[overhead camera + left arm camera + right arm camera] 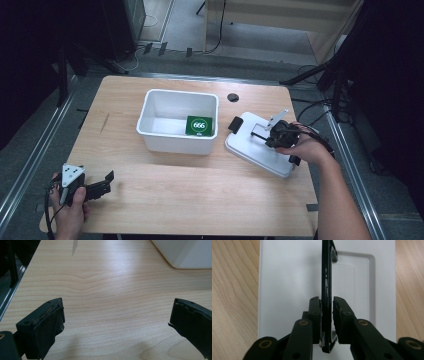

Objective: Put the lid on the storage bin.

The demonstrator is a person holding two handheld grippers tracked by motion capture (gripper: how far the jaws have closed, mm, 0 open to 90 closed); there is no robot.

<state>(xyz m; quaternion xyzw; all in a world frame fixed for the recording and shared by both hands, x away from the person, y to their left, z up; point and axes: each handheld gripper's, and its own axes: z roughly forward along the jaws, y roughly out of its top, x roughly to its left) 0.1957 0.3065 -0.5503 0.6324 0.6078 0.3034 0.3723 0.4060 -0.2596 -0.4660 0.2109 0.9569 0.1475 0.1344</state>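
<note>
Wooden table [165, 175]: right hand-held gripper [327, 305] clamped on lid handle [326, 280], upright, running along lid [287, 285].

Only 1 readable mark: "666" in white digits inside a white ring, on a green card [201, 125]. A small white patch sits below the ring, too small to read. Card lies in the white bin [150, 107], at its right end, seen in high view. No other txt, brand or no. can be read on bin, lid [252, 150], table [200, 200] or gripper bodies. The 2 gripper views show no lettering.
</note>
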